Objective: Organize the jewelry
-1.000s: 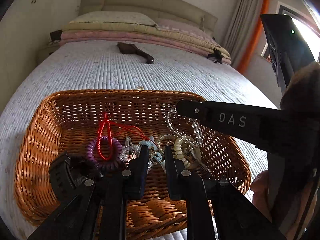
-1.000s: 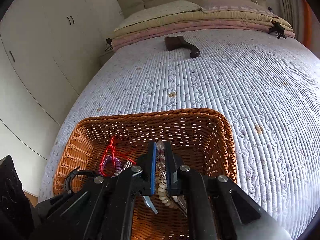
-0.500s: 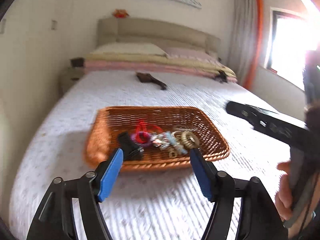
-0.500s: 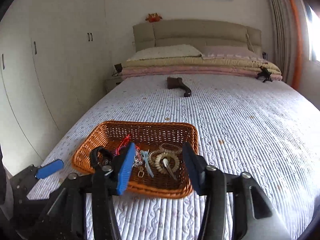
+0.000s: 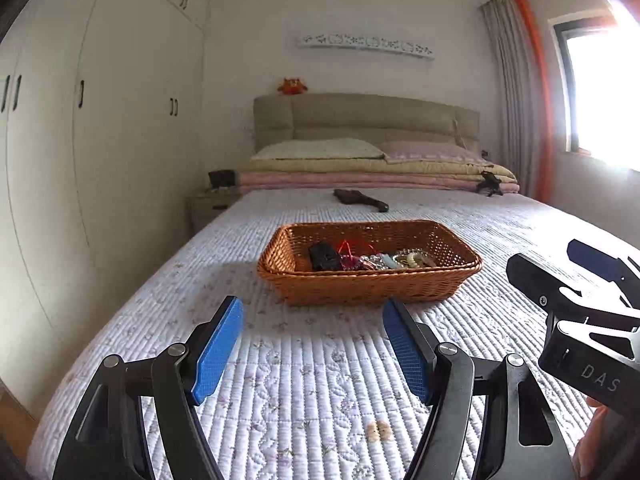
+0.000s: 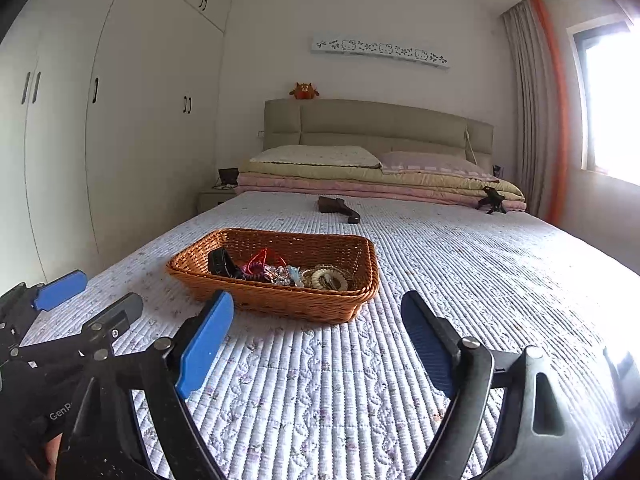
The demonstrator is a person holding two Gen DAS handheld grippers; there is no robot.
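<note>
Going left to right: the left gripper (image 5: 312, 344) is spread wide with nothing between its blue pads, just hanging over the quilt (image 5: 320, 400) at the near end of the bed. Right gripper (image 6: 316, 340) is beside it, jaws opening at this moment and empty too. The wicker basket (image 5: 368, 284) sits straight ahead, farther up the bed, apart from both, long side running left-right. All the jewelry is inside it: a black piece (image 5: 324, 257) at the left, red cord (image 5: 350, 246), then a beaded bracelet (image 5: 416, 259) at the right. From the right camera the basket sits left of centre, so I'd guess the left gripper has the straighter reach.
</note>
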